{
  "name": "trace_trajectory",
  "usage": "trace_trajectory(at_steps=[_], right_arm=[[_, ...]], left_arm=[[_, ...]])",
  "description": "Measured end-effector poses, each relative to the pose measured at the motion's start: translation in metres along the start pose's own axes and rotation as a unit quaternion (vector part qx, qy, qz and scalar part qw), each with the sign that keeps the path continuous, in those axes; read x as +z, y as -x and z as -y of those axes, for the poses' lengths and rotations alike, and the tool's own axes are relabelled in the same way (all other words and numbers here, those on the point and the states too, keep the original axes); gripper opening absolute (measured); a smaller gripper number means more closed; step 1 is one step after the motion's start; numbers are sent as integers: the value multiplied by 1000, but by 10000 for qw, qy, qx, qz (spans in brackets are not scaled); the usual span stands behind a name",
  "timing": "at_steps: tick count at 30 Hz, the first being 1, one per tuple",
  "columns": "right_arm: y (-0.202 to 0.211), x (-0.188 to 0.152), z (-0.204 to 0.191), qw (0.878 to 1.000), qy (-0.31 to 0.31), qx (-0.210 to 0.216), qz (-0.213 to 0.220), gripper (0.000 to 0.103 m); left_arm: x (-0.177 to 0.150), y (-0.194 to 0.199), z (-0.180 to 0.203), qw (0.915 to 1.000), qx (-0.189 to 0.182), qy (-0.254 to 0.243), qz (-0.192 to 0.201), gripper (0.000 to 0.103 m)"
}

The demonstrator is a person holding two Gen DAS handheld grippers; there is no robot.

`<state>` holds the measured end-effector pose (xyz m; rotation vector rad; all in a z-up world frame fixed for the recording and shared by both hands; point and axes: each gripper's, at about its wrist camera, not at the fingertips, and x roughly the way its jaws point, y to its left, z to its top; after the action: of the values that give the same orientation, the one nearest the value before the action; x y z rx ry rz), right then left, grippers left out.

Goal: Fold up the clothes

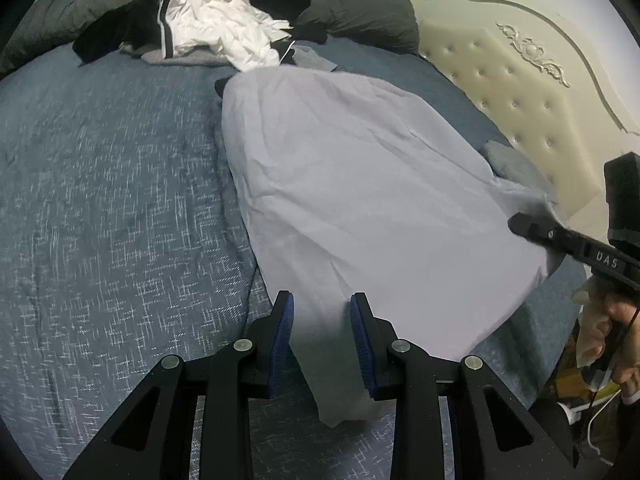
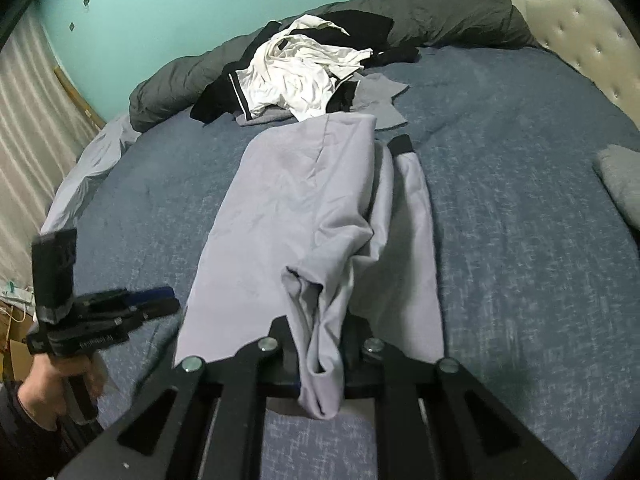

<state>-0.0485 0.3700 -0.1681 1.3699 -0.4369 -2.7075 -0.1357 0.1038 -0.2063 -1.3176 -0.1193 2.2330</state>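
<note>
A pale lavender-grey long-sleeved garment [image 1: 360,200] lies lengthwise on the blue bedspread [image 1: 100,200]. Its black sleeve cuff [image 2: 402,144] points to the far side. My left gripper [image 1: 323,312] is shut on a bunched near corner, and the cloth runs down between the blue pads [image 1: 285,320]. In the right wrist view this left gripper [image 2: 170,300] sits at the garment's [image 2: 304,208] near left corner. My right gripper [image 2: 320,332] is shut on a gathered fold, which hides its fingertips. From the left wrist view, the right gripper [image 1: 520,226] reaches the garment's right edge.
A heap of black and white clothes [image 2: 304,68] lies at the far end against a dark grey duvet [image 2: 440,12]. A folded grey piece [image 2: 620,176] rests on the right. The cream tufted headboard [image 1: 520,80] borders that side. A hand [image 2: 52,392] grips the left handle.
</note>
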Motion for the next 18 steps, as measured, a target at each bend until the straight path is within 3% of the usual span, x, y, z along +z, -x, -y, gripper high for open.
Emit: trace_trajectory(at_steps=[9, 18], right_arm=[[-16, -17, 23, 9991, -126, -259, -298, 10], [-31, -33, 43, 9978, -317, -127, -576, 11]], left_arm=[[-4, -14, 13, 9996, 22, -228, -190, 32], [-15, -32, 20, 9986, 137, -346, -381, 32]])
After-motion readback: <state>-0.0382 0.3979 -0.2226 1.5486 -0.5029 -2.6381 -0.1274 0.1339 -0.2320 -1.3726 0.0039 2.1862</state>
